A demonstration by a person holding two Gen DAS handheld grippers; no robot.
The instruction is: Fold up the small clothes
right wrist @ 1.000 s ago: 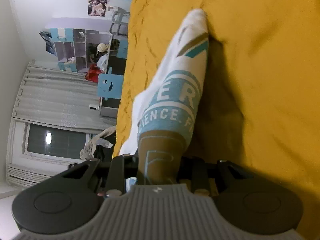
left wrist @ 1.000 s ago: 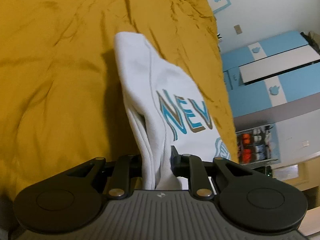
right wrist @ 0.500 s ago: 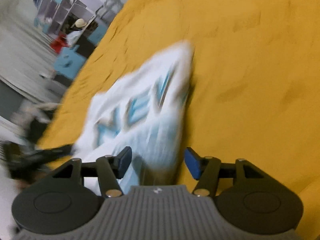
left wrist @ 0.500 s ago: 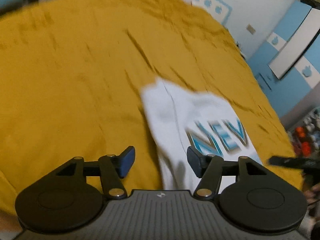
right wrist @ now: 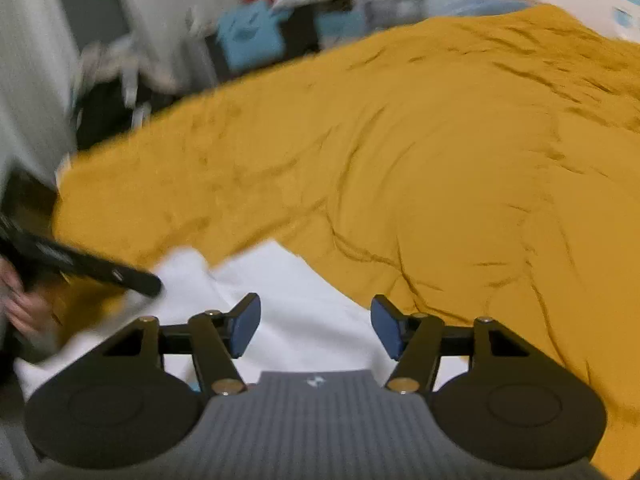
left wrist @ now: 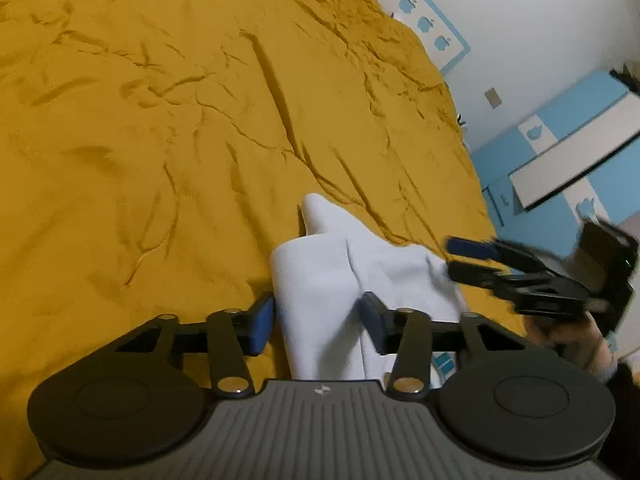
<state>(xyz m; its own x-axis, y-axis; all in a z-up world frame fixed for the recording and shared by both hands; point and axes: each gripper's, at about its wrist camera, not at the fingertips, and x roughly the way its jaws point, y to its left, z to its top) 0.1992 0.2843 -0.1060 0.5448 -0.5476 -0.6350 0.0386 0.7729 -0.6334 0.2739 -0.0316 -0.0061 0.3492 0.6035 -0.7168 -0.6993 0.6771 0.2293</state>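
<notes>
Dim, warm indoor light, strong fisheye bending at edges, heavy motion blur in right wrist view.

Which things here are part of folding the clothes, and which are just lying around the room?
Part of the job:
white garment
left gripper, open
right gripper, open
yellow bedspread under the garment

Just lying about:
blue and white cupboards
blurred clutter beyond the bed

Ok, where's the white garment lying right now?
The white garment lies on the mustard bedspread, low centre in both wrist views, between the left hand-held gripper's open jaws.
</notes>
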